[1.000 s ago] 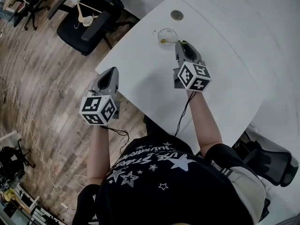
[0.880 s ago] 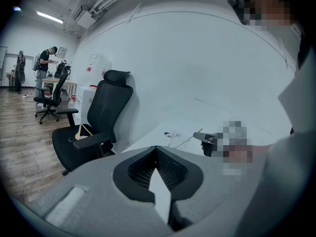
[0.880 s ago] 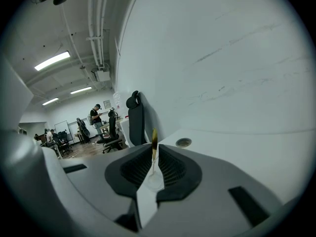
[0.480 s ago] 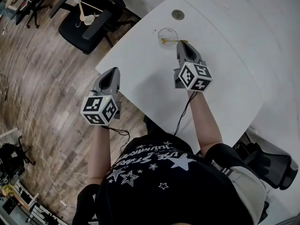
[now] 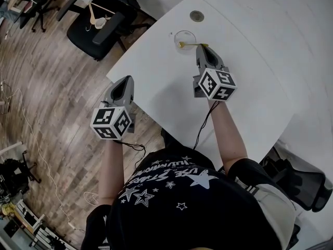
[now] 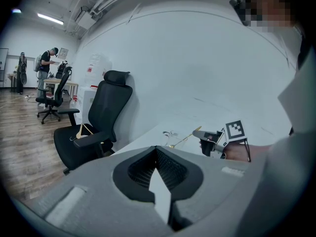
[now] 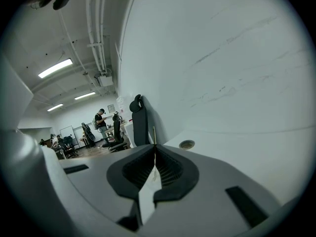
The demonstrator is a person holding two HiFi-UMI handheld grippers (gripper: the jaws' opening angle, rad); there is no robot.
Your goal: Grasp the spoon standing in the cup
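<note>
Finding no brand or label on the cup or on the spoon. Only writing in sight: the square black-and-white markers on the gripper cubes, plus white lettering among stars on a dark shirt well on the near side of the cup, upside down and too warped to read with confidence. Hidden in the right gripper view: the cup itself, lost below the jaws, with just a thin sliver of handle rising between them. Hard to make out through the cup's glass wall and its glare: the exact shape of the spoon's bowl. Slim and gold-coloured, that spoon, with its bowl end down inside the clear cup and its handle leaning out over the rim. Leaning toward the right gripper, just beside the cup. Closing there on the handle's tip, with the jaws already pinching it between their ends. Holding well apart from the cup, the left gripper, at the edge of the white table, jaws together on nothing. Near the cup on its far side, a round metal grommet. Off the table and well away from the cup, a black office chair with a wooden hanger lying on it.
</note>
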